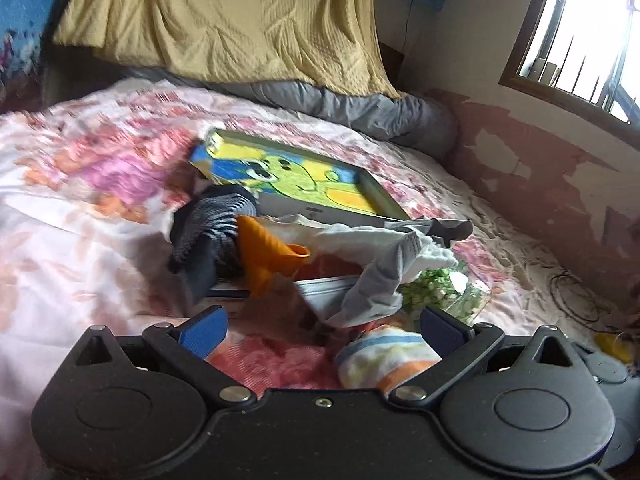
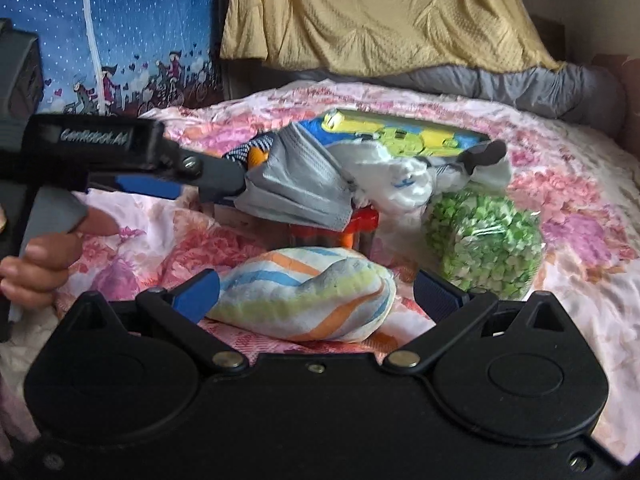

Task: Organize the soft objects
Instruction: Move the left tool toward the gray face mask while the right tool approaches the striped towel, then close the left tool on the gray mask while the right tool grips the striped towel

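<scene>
A heap of soft things lies on the floral bedspread (image 1: 80,200): a grey cloth (image 1: 368,284), a white cloth (image 1: 432,256), a dark striped sock (image 1: 212,224), an orange cloth (image 1: 264,252) and a rolled striped towel (image 2: 308,296). My left gripper (image 1: 320,326) is open just before the grey cloth; in the right wrist view (image 2: 224,184) it comes in from the left and reaches the grey cloth (image 2: 296,188). My right gripper (image 2: 316,288) is open with the striped towel between its fingers.
A flat box with a yellow-green cartoon print (image 1: 304,176) lies behind the heap. A clear bag of green bits (image 2: 484,236) sits to the right. A red and orange object (image 2: 352,228) lies under the cloths. A grey quilt (image 2: 520,84) and a yellow blanket (image 2: 380,12) are at the back.
</scene>
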`<move>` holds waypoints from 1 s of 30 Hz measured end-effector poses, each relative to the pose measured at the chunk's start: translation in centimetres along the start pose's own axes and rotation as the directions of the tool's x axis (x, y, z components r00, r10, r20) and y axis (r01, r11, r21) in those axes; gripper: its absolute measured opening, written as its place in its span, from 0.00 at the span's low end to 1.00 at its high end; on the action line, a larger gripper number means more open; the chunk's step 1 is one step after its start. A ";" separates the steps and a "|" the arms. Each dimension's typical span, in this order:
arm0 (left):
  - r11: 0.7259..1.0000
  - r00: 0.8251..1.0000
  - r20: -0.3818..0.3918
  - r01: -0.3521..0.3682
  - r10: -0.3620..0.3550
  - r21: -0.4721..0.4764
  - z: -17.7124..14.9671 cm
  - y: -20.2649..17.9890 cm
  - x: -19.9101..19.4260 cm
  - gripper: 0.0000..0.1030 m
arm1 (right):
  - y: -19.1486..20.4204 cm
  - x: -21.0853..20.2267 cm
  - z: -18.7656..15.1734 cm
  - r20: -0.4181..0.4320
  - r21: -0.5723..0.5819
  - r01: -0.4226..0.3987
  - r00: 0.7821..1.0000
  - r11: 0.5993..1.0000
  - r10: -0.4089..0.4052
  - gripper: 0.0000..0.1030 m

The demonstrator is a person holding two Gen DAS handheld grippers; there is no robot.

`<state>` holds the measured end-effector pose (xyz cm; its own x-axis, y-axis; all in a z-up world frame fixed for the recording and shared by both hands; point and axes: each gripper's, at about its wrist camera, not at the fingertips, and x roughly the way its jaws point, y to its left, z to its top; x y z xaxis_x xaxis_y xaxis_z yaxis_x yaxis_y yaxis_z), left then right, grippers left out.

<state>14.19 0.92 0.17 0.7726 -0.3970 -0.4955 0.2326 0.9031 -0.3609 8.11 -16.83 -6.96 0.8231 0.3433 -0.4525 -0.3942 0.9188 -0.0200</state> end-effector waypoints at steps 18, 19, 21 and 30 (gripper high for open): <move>0.982 0.987 -0.092 0.115 -0.130 -0.152 1.1 1.6 5.2 0.65 | -0.7 2.0 -0.2 -0.075 0.053 -0.084 0.993 0.995 0.088 0.75; 0.981 0.986 -0.092 0.123 -0.137 -0.151 1.1 1.6 5.3 0.58 | -0.7 2.0 -0.2 -0.077 0.055 -0.082 0.993 0.995 0.086 0.70; 0.980 0.985 -0.093 0.128 -0.143 -0.150 1.1 1.5 5.4 0.51 | -0.7 2.0 -0.3 -0.081 0.055 -0.077 0.993 0.996 0.081 0.66; 0.980 0.988 -0.081 0.119 -0.134 -0.162 0.7 1.5 5.1 0.28 | -0.6 1.8 -0.2 -0.086 0.047 -0.079 0.993 0.996 0.083 0.49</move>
<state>18.87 0.34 -2.36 0.6838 -0.5263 -0.5054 0.2244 0.8108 -0.5406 9.77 -16.80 -8.00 0.7492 0.4001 -0.5278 -0.4384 0.8970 0.0577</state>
